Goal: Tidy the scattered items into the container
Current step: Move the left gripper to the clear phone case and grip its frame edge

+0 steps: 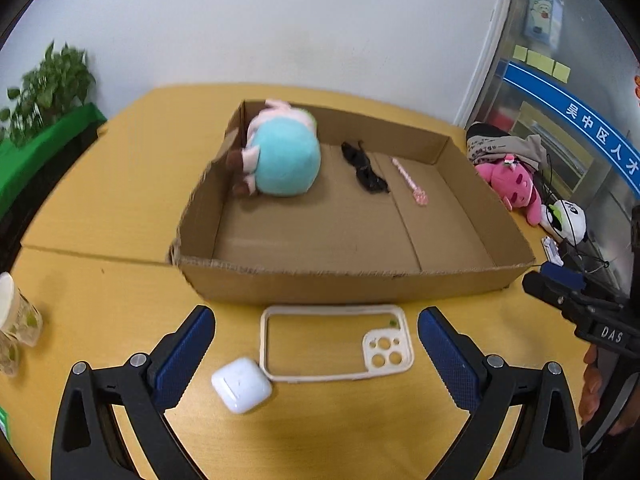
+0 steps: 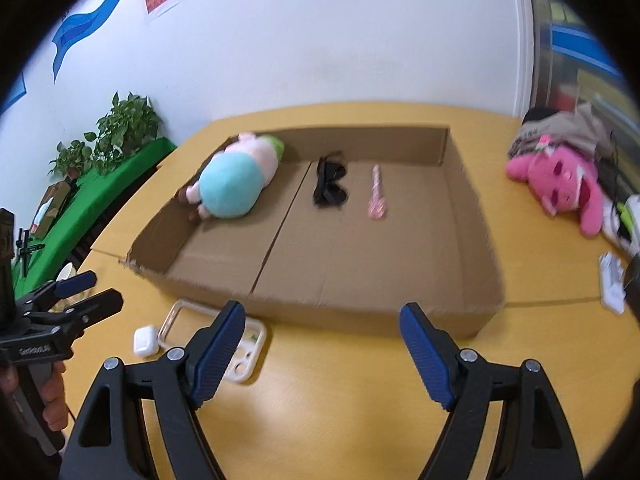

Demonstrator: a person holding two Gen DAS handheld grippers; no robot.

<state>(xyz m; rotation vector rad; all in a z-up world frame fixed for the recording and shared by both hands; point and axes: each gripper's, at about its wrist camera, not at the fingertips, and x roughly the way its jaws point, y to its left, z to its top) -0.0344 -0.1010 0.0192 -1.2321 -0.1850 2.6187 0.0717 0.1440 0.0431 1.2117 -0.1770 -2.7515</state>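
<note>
A shallow cardboard box [image 1: 320, 286] sits on the yellow table. In it lie a teal and pink plush [image 1: 286, 164], black sunglasses [image 1: 366, 172] and a pink stick [image 1: 410, 182]. In front of the box a cream phone case [image 1: 384, 346] and a white earbud case [image 1: 242, 384] lie on the table. My left gripper [image 1: 316, 318] stands open just above them, the phone case between its fingers, untouched. My right gripper [image 2: 323, 314] is open with nothing in it, before the box's front wall [image 2: 360, 308], right of the phone case [image 2: 248, 344].
A pink plush [image 2: 560, 184], a heap of cloth [image 1: 508, 146], a white and green toy [image 1: 568, 216] and a small white device [image 2: 612, 280] lie right of the box. A paper cup [image 1: 8, 304] stands at the left edge. Potted plants [image 2: 124, 128] line a green ledge.
</note>
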